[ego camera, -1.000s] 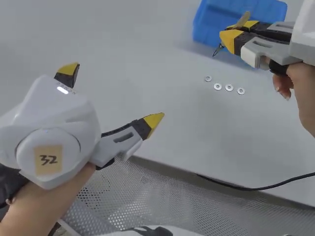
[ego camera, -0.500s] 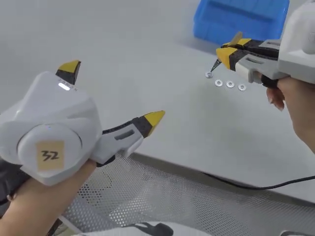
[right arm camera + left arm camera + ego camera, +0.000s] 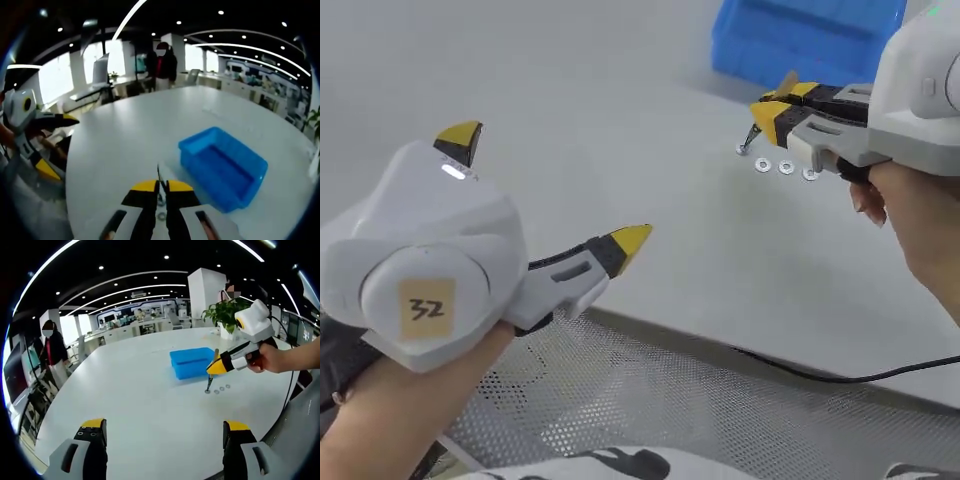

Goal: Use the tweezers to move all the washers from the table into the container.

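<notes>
Head view: right gripper (image 3: pixel 767 106) clenched on the tweezers (image 3: pixel 750 135), tip down at the left-end piece of the washers (image 3: pixel 786 167), a short row on the table (image 3: pixel 620 100) at 2 o'clock, container (image 3: pixel 800 40) just past them toward 12; left gripper (image 3: pixel 546 187) released, holding nothing, at 8. Left gripper view: washers (image 3: pixel 217 389) lie flat, likely light, stiff, slick, so best pinched across the ring edge, one tine through the hole. Right gripper view: container (image 3: pixel 222 167) at 3 o'clock, nothing blocking; people (image 3: pixel 162 62) stand far behind.
</notes>
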The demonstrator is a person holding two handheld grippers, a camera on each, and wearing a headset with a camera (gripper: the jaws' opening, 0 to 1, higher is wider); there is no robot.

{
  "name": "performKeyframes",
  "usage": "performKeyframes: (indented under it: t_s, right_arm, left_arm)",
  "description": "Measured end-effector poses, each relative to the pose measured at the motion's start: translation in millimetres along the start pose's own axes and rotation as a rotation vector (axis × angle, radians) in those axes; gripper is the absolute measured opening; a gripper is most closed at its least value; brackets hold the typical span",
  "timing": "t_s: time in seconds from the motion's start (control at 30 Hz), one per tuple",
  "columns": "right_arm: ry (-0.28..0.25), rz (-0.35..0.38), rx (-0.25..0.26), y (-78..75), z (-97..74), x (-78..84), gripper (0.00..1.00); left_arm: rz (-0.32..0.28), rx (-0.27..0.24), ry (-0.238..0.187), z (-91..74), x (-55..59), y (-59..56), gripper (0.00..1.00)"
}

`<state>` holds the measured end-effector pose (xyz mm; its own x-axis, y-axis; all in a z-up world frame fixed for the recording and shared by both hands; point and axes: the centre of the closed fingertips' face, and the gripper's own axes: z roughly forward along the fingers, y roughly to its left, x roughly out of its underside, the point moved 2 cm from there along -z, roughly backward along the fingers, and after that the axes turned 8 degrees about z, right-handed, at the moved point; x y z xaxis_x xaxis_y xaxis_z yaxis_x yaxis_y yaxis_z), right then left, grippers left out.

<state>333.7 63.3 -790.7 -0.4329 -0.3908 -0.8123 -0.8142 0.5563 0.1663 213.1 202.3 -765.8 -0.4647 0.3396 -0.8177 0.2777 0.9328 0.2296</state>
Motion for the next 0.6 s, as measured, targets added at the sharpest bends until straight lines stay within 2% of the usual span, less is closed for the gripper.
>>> performKeyframes:
  t_s: [0.27, 0.4, 0.6]
  right_arm:
    - [0.003, -0.001, 0.009, -0.7, 0.1, -1.2, 0.02]
    - [-0.018, 0.027, -0.001, 0.0, -2.4, -8.7, 0.02]
    - [-0.037, 0.028, -0.006, -0.2, -5.7, -19.4, 0.02]
  left_arm:
    - [0.002, 0.002, 0.004, 0.6, 0.4, -0.5, 0.99]
    - [-0.002, -0.004, -0.007, -0.1, -1.4, 0.5, 0.99]
    - [0.0, -0.008, -0.007, -0.1, -0.9, 1.1, 0.99]
